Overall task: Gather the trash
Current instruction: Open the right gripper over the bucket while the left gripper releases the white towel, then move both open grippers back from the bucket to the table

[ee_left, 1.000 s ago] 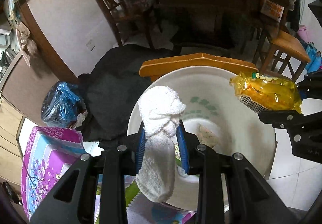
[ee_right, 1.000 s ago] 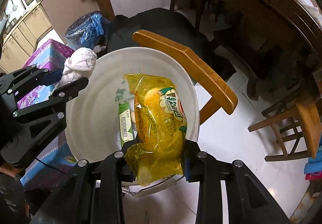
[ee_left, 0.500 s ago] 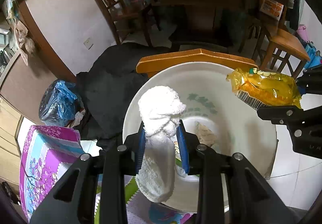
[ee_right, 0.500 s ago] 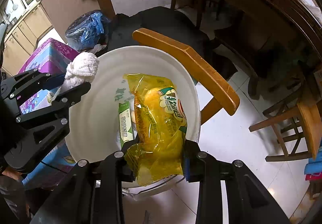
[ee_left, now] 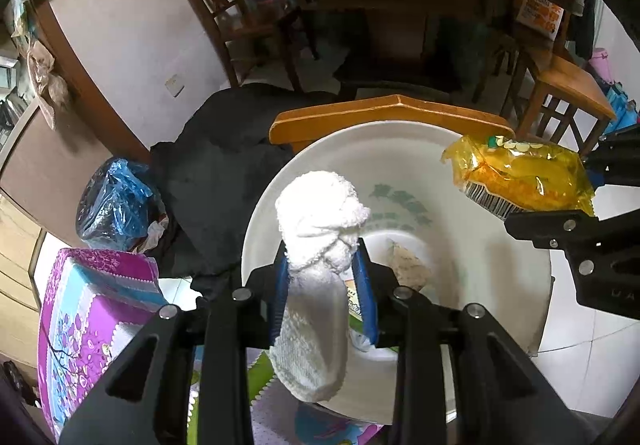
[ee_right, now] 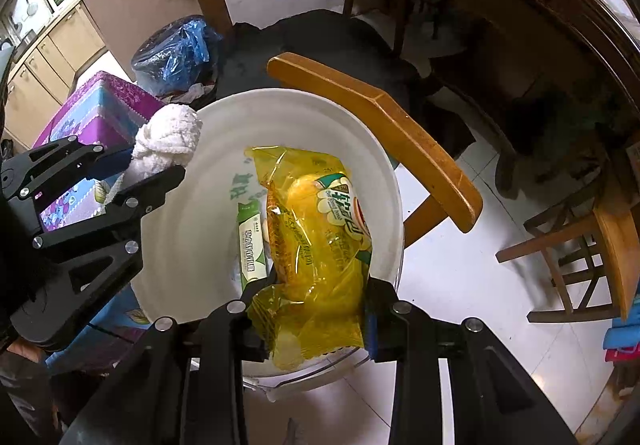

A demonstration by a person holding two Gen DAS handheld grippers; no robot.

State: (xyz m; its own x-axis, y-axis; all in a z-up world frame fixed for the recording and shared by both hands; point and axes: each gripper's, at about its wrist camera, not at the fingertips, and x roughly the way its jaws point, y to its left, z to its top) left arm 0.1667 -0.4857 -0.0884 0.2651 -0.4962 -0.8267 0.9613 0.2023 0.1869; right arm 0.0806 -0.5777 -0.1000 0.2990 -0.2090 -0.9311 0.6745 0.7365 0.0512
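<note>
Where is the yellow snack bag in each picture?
Left wrist view: the yellow snack bag is at the right edge, pinched in the right gripper, above the white bin.
Right wrist view: the bag fills the lower middle, between that gripper's fingers.
Shared landmark: the orange wooden chair back behind the bin.

White basin with a faint green print, and a white knitted cloth between blue-padded black fingers. Translucent yellow wrapper, green-and-white logo, black barcode stripes. At 9 o'clock of it, a green-and-white packet. Orange-brown wooden chair back at 1 o'clock. Purple box with a blue floral pattern; crinkled blue bag.
</note>
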